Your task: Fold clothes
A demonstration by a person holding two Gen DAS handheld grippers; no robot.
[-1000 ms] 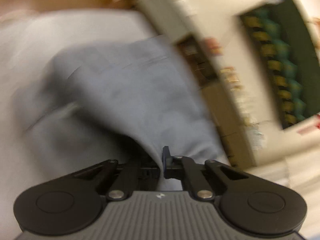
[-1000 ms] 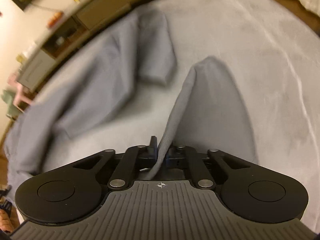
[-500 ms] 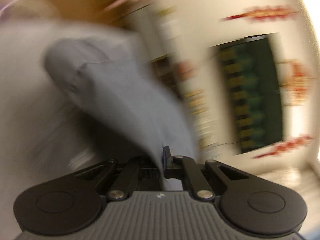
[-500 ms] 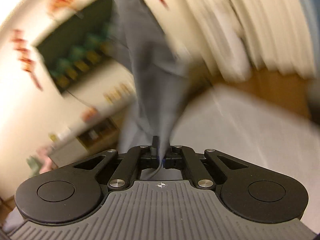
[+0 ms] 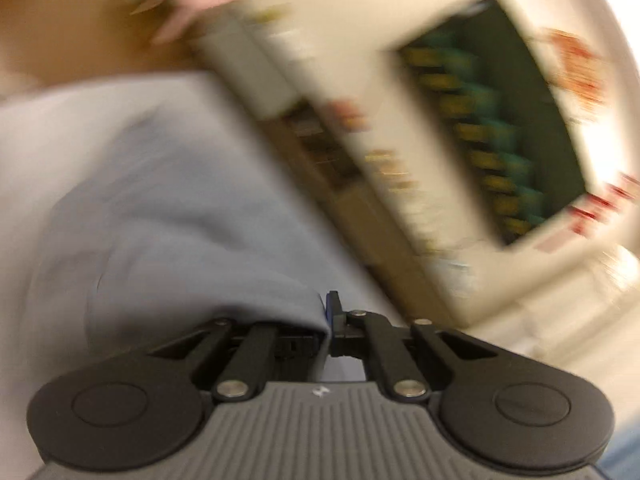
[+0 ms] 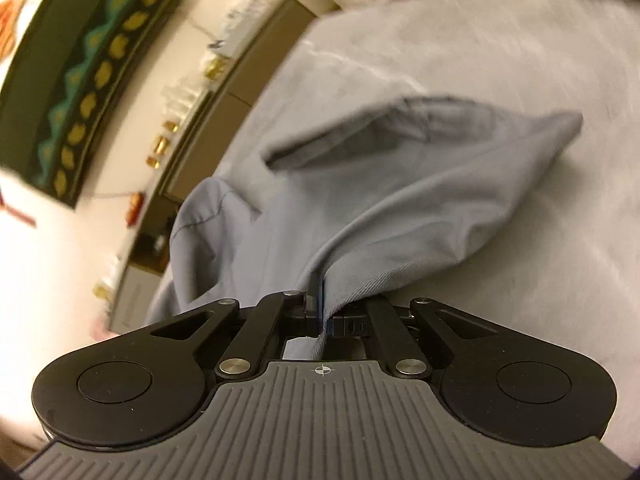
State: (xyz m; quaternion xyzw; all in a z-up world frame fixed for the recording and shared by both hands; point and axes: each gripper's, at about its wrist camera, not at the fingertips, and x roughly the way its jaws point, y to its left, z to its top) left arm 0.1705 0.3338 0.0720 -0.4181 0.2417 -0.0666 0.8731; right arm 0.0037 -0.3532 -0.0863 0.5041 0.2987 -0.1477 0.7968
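Pale bedsheet point(image 6: 500, 60): bare and open beyond and right of the grey garment point(image 6: 400, 184). Low cabinet point(image 6: 240, 92), close along the sheet's far edge, blocks that side. Small items crowd its top.

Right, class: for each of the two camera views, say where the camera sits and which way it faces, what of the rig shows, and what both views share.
Left wrist: on the left gripper, looking along its fingers across the pale bed cover towards a wall hanging; jaws shut on the grey-blue garment.
Right wrist: on the right gripper, angled down at the bed cover; jaws shut on the garment.
Shared: garment, bed cover, wall hanging, low cabinet.
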